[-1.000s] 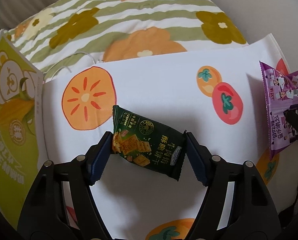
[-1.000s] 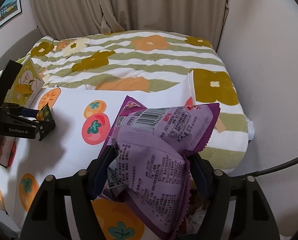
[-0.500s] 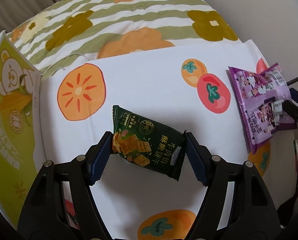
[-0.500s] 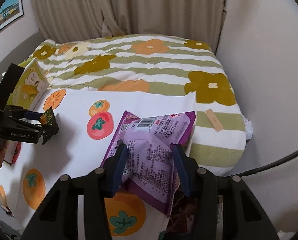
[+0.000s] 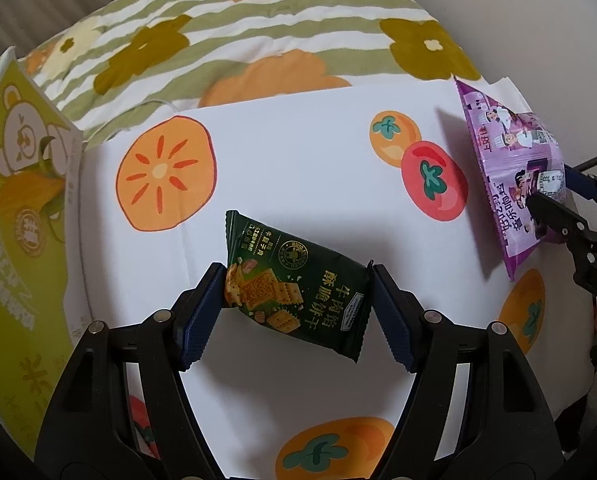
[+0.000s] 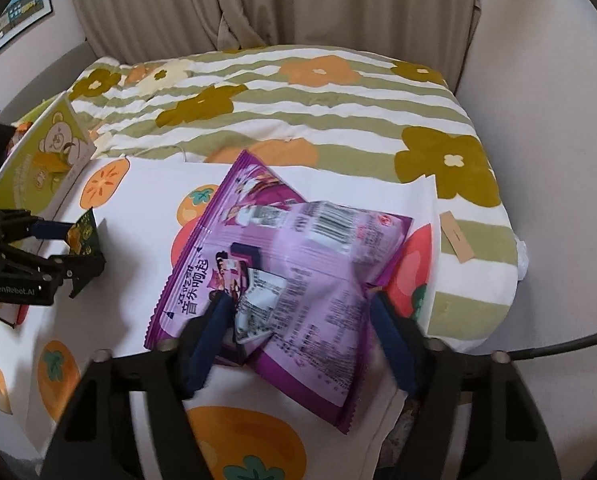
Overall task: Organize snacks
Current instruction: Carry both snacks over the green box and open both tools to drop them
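Observation:
A dark green cracker packet (image 5: 298, 292) hangs a little above the cloth, with my left gripper (image 5: 298, 276) shut on its two ends. From the right wrist view that gripper (image 6: 92, 252) and its packet (image 6: 83, 234) sit at the far left. My right gripper (image 6: 298, 300) has purple snack packets (image 6: 310, 264) between its pads, which touch their sides while the jaws are opening. One packet shows its printed front, another its barcode back. In the left wrist view a purple packet (image 5: 510, 152) stands tilted up at the right edge, in the right gripper (image 5: 554, 196).
A white cloth (image 5: 298, 152) printed with orange and red fruit covers the near part of a bed. Behind it lies a green-striped flower blanket (image 6: 298, 100). A yellow-green bear box (image 5: 14, 200) stands at the left. Curtains and a wall close the back and right.
My right gripper's jaws narrowed on the purple packets and then widened, and the packets shifted and tipped up. The left gripper and the green packet stayed put.

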A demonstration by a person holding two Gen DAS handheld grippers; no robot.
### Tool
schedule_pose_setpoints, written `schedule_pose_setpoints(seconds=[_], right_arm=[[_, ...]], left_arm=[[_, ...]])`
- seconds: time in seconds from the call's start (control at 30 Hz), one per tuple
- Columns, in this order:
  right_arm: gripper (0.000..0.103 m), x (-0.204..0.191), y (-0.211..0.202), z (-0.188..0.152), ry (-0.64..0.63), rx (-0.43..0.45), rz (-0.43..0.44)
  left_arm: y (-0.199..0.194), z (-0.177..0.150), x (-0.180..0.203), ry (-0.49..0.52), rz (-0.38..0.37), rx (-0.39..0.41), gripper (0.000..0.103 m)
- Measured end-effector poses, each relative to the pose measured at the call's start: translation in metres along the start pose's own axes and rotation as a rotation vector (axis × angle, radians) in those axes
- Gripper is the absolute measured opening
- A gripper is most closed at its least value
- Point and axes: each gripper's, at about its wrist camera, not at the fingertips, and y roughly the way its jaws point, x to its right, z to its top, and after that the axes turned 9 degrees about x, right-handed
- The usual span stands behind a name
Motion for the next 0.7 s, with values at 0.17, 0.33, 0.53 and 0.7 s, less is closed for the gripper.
schedule_pose_setpoints(seconds=[0.17, 0.33, 0.53, 0.7], right_arm=[[0.042, -0.002, -0.007, 0.002, -0.005, 0.039, 0.025], [0.041, -0.001, -0.014, 0.005, 0.02, 0.055, 0.037], [0.041, -0.006, -0.04, 0.021, 0.018, 0.099, 0.041], [0.041, -0.022, -0.073, 0.051, -0.016, 0.174, 0.053]], left_arm=[[-0.005, 0.002, -0.003, -0.01, 0.0, 0.007, 0.069], [-0.018, 0.007, -0.005, -0.019, -0.005, 0.028, 0.069], [-0.054, 0.019, -0.008, -0.034, -0.013, 0.076, 0.069], [-0.105, 0.031, -0.018, -0.051, -0.015, 0.161, 0.069]])
